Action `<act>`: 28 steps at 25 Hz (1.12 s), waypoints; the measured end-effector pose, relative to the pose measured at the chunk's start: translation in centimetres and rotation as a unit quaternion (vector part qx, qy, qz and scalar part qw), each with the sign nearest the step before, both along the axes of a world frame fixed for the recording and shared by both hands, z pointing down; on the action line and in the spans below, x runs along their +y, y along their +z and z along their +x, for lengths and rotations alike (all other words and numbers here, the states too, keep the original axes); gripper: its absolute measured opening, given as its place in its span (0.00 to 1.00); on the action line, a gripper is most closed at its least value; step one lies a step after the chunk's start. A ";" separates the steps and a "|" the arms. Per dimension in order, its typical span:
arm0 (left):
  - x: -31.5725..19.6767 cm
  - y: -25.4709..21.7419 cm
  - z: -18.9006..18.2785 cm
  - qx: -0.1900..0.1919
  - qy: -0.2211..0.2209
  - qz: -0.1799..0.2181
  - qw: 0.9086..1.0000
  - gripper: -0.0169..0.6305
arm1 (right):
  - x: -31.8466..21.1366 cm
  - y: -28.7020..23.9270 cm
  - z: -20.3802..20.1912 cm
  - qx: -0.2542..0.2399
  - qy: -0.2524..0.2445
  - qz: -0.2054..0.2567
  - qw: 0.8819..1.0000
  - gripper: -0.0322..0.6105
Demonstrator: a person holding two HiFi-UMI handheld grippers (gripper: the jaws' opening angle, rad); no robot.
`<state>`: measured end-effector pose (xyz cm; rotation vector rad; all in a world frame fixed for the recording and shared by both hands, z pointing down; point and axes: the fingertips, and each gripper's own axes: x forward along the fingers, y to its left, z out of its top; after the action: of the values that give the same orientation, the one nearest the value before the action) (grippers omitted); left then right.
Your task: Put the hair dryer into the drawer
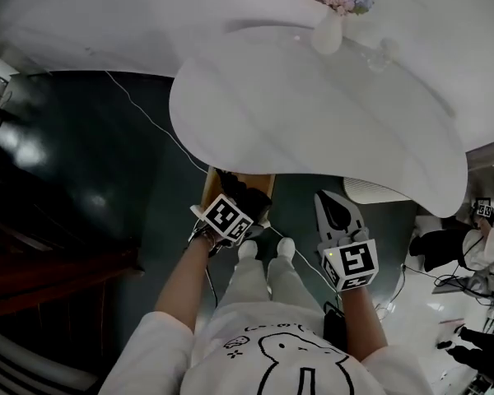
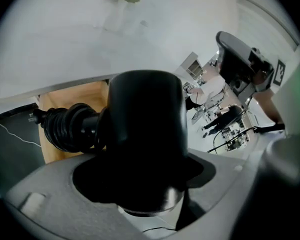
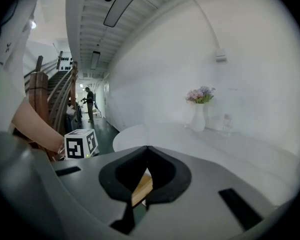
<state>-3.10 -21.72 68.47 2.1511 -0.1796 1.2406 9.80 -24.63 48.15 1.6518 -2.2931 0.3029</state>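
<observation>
Left gripper (image 1: 245,196) clamped on black hair dryer (image 2: 145,134), just above open wooden drawer (image 2: 72,94). Right gripper (image 1: 336,212) jaws together, empty, right of drawer.

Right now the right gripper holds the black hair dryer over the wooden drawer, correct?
No: the left gripper holds the black hair dryer over the wooden drawer, as the left gripper view shows. The right gripper is shut and empty.

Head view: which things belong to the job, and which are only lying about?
Job: hair dryer, drawer.
Lying about: vase with flowers, small clear glass, white cable.
</observation>
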 end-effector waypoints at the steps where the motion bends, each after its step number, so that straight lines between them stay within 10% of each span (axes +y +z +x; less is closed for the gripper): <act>1: -0.2 0.2 -0.1 -0.006 0.013 -0.005 1.000 0.57 | 0.1 0.1 0.0 0.002 0.003 -0.001 1.000 0.05; 12: -2.7 4.0 -1.9 -0.112 0.151 -0.004 0.982 0.57 | 1.9 1.5 1.2 0.018 0.045 -0.015 0.999 0.05; 28: -6.1 12.2 -2.6 -0.227 0.181 0.124 0.949 0.57 | 3.3 5.5 0.9 0.016 0.060 -0.051 0.997 0.05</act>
<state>-5.72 -27.80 80.69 2.1311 -0.1413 2.0166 10.67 -21.31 53.61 1.7330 -2.1235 0.4094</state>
